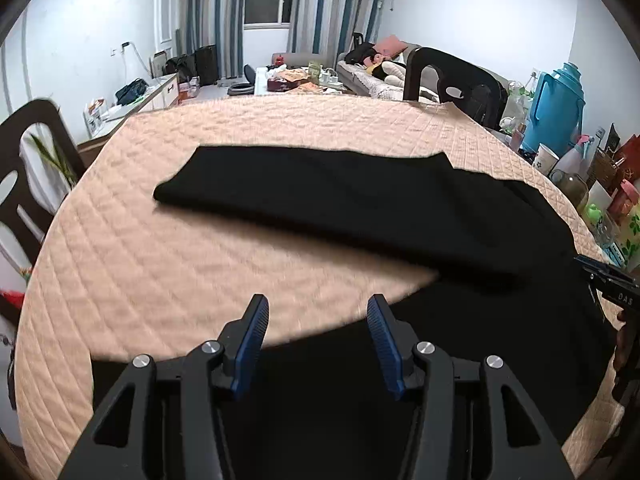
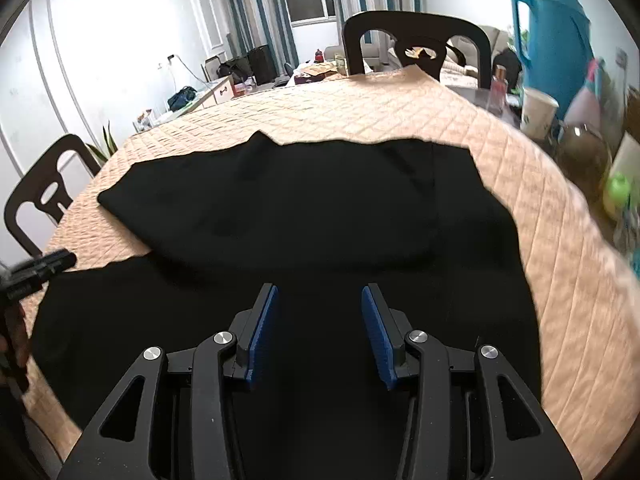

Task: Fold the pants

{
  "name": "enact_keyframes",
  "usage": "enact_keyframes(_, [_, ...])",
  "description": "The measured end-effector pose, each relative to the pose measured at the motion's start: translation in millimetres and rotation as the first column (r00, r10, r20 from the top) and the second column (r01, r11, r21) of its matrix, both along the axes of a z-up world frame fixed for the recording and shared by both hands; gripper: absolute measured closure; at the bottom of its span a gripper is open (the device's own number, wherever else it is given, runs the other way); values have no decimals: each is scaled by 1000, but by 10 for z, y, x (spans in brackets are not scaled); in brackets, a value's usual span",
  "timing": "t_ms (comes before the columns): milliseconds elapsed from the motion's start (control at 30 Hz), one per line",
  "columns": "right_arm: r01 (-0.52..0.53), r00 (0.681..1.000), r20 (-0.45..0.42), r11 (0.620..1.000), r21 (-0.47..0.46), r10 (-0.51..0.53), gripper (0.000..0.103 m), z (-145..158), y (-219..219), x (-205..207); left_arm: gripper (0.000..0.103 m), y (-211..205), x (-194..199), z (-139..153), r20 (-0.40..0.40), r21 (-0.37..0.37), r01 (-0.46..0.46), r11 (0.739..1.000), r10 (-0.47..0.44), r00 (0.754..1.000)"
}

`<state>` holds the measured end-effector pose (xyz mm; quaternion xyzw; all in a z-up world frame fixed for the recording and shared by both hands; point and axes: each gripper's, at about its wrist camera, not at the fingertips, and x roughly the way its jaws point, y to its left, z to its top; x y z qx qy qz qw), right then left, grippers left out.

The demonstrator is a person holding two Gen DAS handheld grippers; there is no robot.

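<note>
Black pants (image 1: 360, 200) lie on a table covered with a peach quilted cloth (image 1: 160, 264). One leg stretches left across the middle; the other part lies along the near edge. My left gripper (image 1: 318, 308) is open and empty, above the near part's edge. My right gripper (image 2: 319, 296) is open and empty, above the near part of the pants (image 2: 304, 208). The right gripper also shows at the right edge of the left wrist view (image 1: 608, 284), and the left one at the left edge of the right wrist view (image 2: 36, 268).
Dark chairs stand at the far side (image 1: 452, 76) and at the left (image 1: 28, 168). A blue thermos (image 1: 554, 108), a paper cup (image 1: 546, 158), bottles and boxes crowd the table's right side. The quilted cloth (image 2: 560, 240) lies bare right of the pants.
</note>
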<state>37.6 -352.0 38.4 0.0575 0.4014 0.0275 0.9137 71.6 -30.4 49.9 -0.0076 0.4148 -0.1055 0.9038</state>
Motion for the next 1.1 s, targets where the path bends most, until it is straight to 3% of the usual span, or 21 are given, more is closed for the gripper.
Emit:
enact_keyframes(133, [-29,1000,-1,999,-17,29,58,96,-71,343,42,-24,360,63,-10,-5,36,999,-36,999])
enact_keyframes(300, [-37,999,-37,999,-29,36,57,104,-154,841,35,-86,873,37,-11,44,45,998,-45,999])
enact_keyframes(600, [-39,992,-127,995,-88,28,48,-43,-310,1696,30,-110,1799,-356,-105,118,26,993,-14,994])
enact_keyframes(700, [-41,986,-165,995,-94,25,47,-140,-345,1896,22,-97,1942,-425,-88,124,9,992,2,996])
enact_keyframes(800, [-37,980,-199,994,-105,15,45,-259,-345,2023,21,-108,1978,-438,-80,124,6,992,4,997])
enact_keyframes(867, [-33,984,-177,993,-113,12,44,-275,-308,2019,21,-163,1948,-443,-58,157,22,987,-13,998])
enact_keyframes(933, [-21,986,-165,993,-114,2,47,-296,-295,2008,33,-183,1947,-422,-60,148,50,988,-41,997])
enact_keyframes(1000, [-40,987,-159,993,-113,22,65,-287,-256,1995,47,-223,1926,-399,-67,136,78,988,-70,995])
enact_keyframes(1033, [-48,987,-159,993,-111,30,69,-279,-235,1990,61,-265,1904,-385,-67,137,99,986,-91,994])
enact_keyframes(1067, [-58,986,-161,993,-107,40,88,-268,-206,1989,69,-297,1887,-367,-65,142,118,983,-110,992])
enact_keyframes(1100, [-72,985,-164,993,-95,55,91,-258,-153,1972,88,-347,1860,-356,-66,146,133,980,-125,990])
